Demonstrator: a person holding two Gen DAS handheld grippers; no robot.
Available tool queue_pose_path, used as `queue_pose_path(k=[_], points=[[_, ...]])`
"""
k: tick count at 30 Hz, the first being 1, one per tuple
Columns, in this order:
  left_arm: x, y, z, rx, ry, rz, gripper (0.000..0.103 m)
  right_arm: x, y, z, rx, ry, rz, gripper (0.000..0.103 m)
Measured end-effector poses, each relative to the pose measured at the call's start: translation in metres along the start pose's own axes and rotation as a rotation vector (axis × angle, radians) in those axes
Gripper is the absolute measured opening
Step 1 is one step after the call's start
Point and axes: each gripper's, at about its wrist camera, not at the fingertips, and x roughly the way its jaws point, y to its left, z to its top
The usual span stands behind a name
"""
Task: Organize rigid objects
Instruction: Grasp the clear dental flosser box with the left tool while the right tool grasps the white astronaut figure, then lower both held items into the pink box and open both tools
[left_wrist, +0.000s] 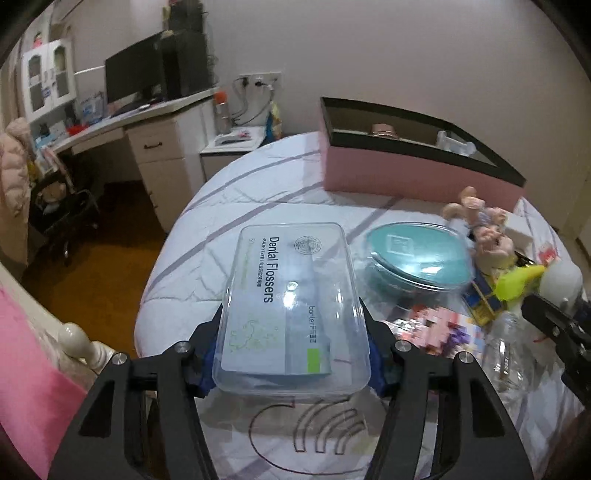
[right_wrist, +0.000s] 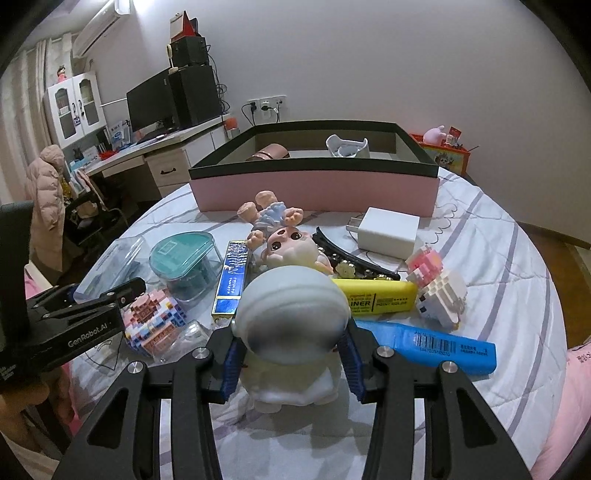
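Fingers (left_wrist: 376, 354) of the left gripper (left_wrist: 291, 350) clamp a clear dental flosser box (left_wrist: 291, 306), lifted above the striped quilt (left_wrist: 229, 206). Just to its right, a teal-lidded container (right_wrist: 183, 251) sits beside a blue-and-gold packet (right_wrist: 232, 281) and a big-eyed doll (right_wrist: 284, 236). The right gripper (right_wrist: 290, 354) pinches a white round-headed figurine (right_wrist: 291, 317) standing on the bed. A yellow highlighter (right_wrist: 376, 298) and blue stick (right_wrist: 436, 341) lie beyond it, with the pink storage box (right_wrist: 314, 192) behind.
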Motion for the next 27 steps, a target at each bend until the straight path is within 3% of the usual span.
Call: queue_pose_path(k=[7,17,27], points=[[-0.042,-0.013,0.015,0.026,-0.101,-0.031,0.061,-0.013,-0.001,0.008,0.011,-0.046,0.009,0.046],[-0.116,-0.055,0.049,0.091,-0.3,-0.099,0.061,-0.079,0.006,0.043,0.0,-0.255,-0.019,0.047],[-0.152,-0.081,0.063,0.131,-0.392,-0.146,0.061,-0.123,0.008,0.059,-0.022,-0.38,-0.064,0.047]])
